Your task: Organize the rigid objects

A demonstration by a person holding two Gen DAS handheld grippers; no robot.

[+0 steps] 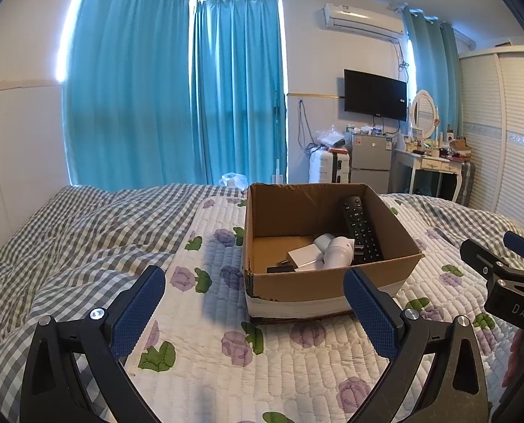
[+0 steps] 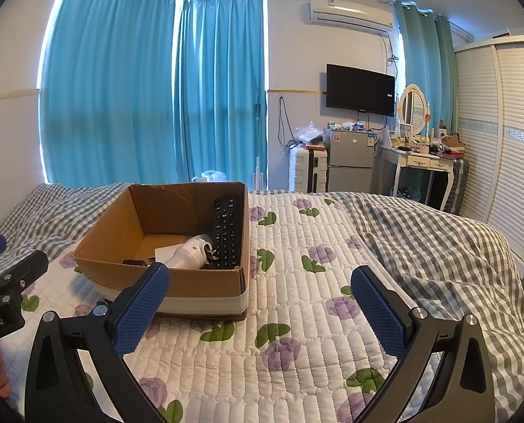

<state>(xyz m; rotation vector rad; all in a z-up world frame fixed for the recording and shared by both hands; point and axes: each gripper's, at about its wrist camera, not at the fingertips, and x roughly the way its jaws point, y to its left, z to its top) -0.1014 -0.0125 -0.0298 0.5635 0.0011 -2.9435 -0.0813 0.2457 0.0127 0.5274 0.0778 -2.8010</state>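
On the quilt [image 1: 297, 370], cardboard box [image 1: 297, 282] before both empty, wide-apart tongs [image 1: 254, 303] [image 2: 258, 303].

The open cardboard box [image 1: 318, 282] in front of me sits upright on the floral quilt [image 1: 262, 370] of the bed, a white band around its base; inside, a black remote [image 1: 360, 229] leans against the right wall, buttons facing up; a white cylindrical device [image 1: 337, 252] lies beside it, touching, over a flat white box [image 1: 306, 255]; a small black item [image 1: 279, 268] rests near the front wall.
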